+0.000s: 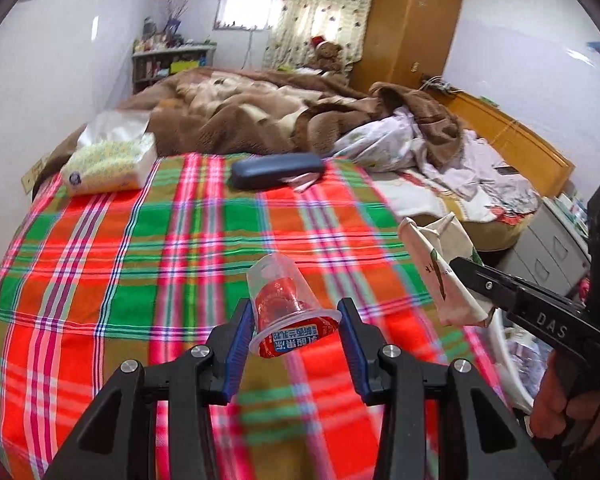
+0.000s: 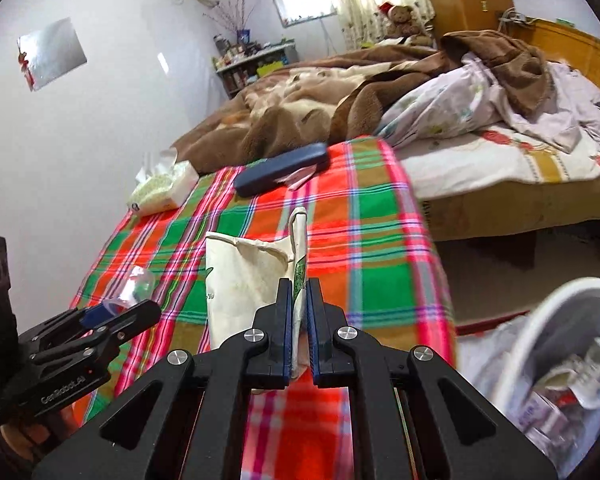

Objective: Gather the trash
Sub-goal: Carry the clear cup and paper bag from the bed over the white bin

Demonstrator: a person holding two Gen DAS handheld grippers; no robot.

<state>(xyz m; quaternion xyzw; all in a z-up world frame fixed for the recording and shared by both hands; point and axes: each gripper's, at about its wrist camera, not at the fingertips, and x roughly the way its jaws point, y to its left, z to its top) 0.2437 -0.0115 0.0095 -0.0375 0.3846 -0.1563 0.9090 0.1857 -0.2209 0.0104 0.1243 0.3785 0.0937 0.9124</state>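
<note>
Two grippers hold trash over a bright checked bed cover.

Low in the middle of the left wrist view, the left gripper point(image 1: 296, 336) pinches a clear plastic cup point(image 1: 288, 304) with a red label between its blue pads. Low in the middle of the right wrist view, the right gripper point(image 2: 299, 320) is squeezed tight on a squashed paper cup point(image 2: 252, 280). A white trash bin point(image 2: 560, 364) full of wrappers sits at the lower right. A tissue pack point(image 1: 108, 160) and a dark case point(image 1: 278, 170) lie farther up the checked bed cover point(image 1: 140, 260).

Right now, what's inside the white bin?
The white bin holds crumpled wrappers and small cartons. Whatever lies under that pile is covered, and the bin's near part runs out of the picture.
</note>
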